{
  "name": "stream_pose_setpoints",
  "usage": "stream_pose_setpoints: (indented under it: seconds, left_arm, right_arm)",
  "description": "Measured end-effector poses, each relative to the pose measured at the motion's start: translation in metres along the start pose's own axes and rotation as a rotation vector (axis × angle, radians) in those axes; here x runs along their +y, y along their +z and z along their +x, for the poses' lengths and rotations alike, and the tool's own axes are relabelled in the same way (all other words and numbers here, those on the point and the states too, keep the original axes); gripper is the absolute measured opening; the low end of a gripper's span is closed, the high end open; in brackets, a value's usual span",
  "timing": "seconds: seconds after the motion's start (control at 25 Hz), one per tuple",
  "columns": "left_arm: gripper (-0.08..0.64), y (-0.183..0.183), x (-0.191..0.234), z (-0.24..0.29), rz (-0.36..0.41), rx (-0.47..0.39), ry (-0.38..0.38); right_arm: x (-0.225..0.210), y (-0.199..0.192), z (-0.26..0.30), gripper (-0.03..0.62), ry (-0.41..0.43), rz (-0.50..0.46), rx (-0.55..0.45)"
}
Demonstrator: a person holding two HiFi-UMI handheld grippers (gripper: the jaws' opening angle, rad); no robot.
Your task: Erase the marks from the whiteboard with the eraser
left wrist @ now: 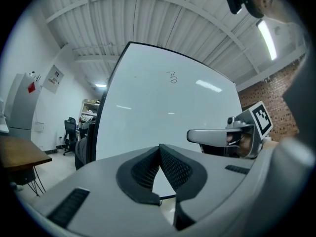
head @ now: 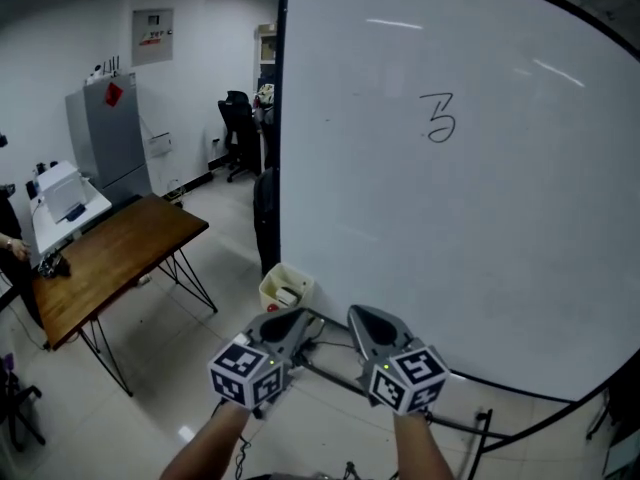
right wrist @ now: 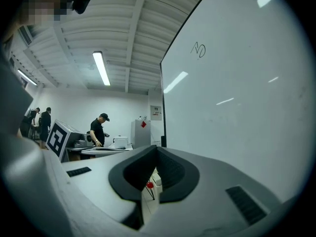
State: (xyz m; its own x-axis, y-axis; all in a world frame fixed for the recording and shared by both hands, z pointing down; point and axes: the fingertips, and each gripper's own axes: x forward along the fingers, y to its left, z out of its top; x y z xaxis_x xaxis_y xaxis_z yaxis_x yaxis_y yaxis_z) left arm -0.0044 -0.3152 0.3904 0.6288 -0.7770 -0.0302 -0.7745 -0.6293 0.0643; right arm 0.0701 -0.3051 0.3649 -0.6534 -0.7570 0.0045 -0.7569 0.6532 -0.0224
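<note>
Whiteboard [head: 400, 228]: one scrawled mark [head: 438, 118], high up, well above both pairs of tongs. Eraser: in no view. Probably it must be found first, then gripped with its face flat to the board. Left tongs [head: 292, 320], right tongs [head: 370, 320]: closed together, empty, held level, side by side, low before the board.

The mark [head: 438, 118] sits high on the whiteboard [head: 400, 248]. A bin [head: 286, 289] stands at the whiteboard's lower left corner, the worktop [head: 120, 253] farther left.
</note>
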Motion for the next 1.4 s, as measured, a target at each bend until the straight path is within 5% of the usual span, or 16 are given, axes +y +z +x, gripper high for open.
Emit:
stream_pose_setpoints:
  seconds: [0.2,0.68,0.92,1.16,1.4]
  left_arm:
    - [-0.005,-0.005,0.02,0.013,0.028,0.023,0.007]
    - [-0.005,-0.079,0.089,0.03,0.037,0.211,0.046]
    - [0.292,-0.126,0.123,0.053,0.03,0.322,0.086]
    - [0.305,-0.149,0.148,0.071,0.035,0.38,0.14]
    - [0.3,-0.16,0.147,0.085,0.057,0.407,0.114]
  right_arm:
    - [0.0,-0.002,0.013,-0.011,-0.04,-0.01,0.022]
    - [0.014,-0.043,0.056,-0.011,-0.129,0.005,0.119]
    - [0.005,-0.06,0.063,-0.011,-0.155,0.026,0.142]
    - [-0.012,-0.063,0.056,-0.011,-0.193,0.035,0.15]
    - [-0.026,-0.063,0.047,-0.011,-0.232,0.039,0.153]
